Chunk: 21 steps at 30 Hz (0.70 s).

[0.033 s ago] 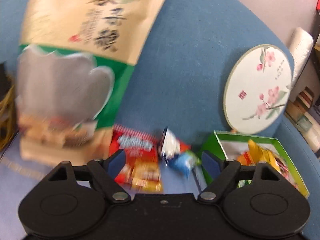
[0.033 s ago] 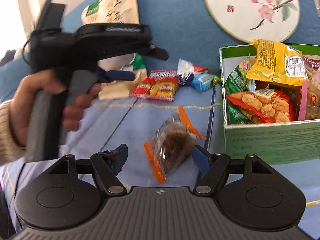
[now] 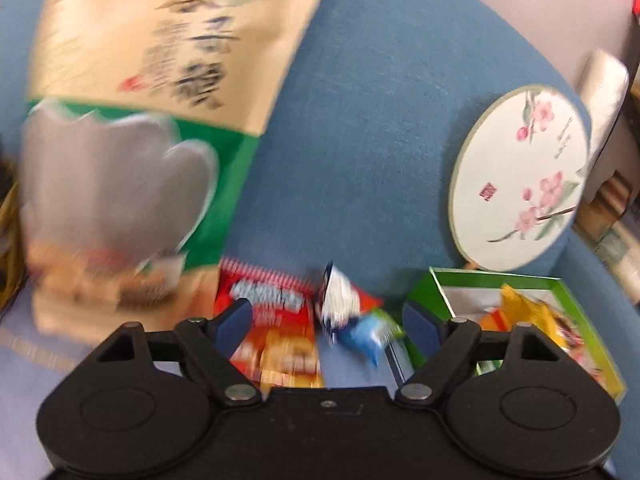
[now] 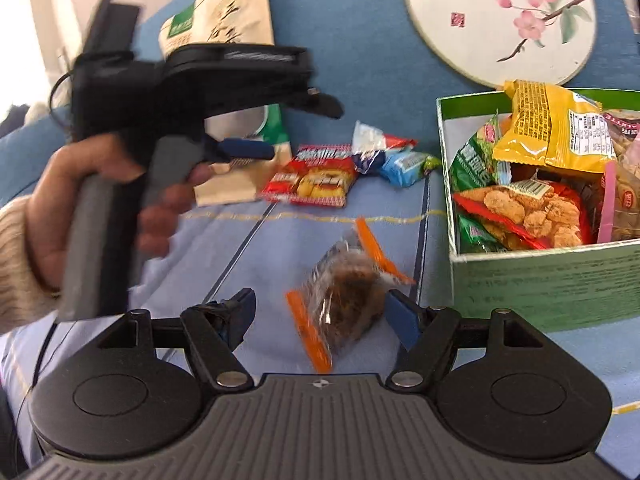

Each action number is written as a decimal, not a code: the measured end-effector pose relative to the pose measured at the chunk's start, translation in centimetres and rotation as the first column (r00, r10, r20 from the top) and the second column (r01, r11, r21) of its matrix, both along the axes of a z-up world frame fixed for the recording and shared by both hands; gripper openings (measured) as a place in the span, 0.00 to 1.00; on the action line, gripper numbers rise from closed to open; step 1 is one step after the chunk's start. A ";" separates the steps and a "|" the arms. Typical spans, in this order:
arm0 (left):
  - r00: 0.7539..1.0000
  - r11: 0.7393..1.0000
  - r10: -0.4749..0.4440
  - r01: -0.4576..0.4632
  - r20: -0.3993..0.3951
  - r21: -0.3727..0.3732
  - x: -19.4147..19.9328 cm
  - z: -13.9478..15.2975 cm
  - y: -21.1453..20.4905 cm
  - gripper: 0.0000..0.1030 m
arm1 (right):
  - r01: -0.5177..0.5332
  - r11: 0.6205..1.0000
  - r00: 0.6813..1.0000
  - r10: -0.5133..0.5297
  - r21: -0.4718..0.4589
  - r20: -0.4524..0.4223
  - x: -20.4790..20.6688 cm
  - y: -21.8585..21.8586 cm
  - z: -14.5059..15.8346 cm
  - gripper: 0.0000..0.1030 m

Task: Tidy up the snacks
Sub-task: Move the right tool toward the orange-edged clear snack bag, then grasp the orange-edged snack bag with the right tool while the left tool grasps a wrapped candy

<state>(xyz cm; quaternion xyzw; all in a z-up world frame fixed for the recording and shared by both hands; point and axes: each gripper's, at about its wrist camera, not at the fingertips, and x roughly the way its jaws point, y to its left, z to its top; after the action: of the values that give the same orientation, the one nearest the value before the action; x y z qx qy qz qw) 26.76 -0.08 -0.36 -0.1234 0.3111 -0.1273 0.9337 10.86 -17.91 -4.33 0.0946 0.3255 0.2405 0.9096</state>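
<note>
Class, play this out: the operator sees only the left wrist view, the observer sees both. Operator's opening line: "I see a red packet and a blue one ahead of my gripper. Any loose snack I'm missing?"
Observer: Yes. A clear packet with orange ends lies on the cushion, nearer than those two, between the open fingers of the right gripper.
Operator: How full is the green box?
Observer: The green box holds several packets; a yellow packet sits on top, rising above the rim.
Operator: Is my gripper holding anything?
Observer: No. The left gripper hangs in the air above the cushion, short of the red packet, with nothing between its fingers.
</note>
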 end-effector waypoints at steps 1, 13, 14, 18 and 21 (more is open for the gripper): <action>1.000 1.000 -0.002 0.002 0.001 0.015 0.7 -0.2 -0.5 1.00 | 0.016 1.000 1.000 -0.016 0.004 -0.001 0.1 0.2 -0.3 1.00; 0.996 0.998 0.009 -0.004 -0.085 0.056 6.7 -4.1 -3.3 0.48 | 0.071 0.997 0.997 -0.069 0.042 -0.043 1.4 0.7 -1.1 1.00; 0.995 0.998 -0.017 0.023 -0.101 0.050 6.9 -4.3 -3.5 0.31 | 0.082 0.996 0.996 -0.080 0.043 -0.050 1.6 0.6 -1.5 1.00; 0.996 0.994 -0.049 0.056 -0.078 0.089 4.7 -3.6 -4.0 0.14 | 0.091 0.995 0.992 -0.086 0.049 -0.092 1.6 -0.1 -1.3 0.82; 0.992 0.990 -0.097 0.105 -0.085 0.098 1.9 -2.4 -3.0 0.15 | 0.046 0.993 0.988 -0.030 0.107 -0.149 1.2 -0.4 -1.1 0.77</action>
<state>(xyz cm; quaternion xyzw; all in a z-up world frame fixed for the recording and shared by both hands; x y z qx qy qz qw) 28.62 -3.05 -2.79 -0.0645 0.3603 -0.1532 0.9179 12.09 -18.28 -5.39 0.1683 0.3761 0.2329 0.8809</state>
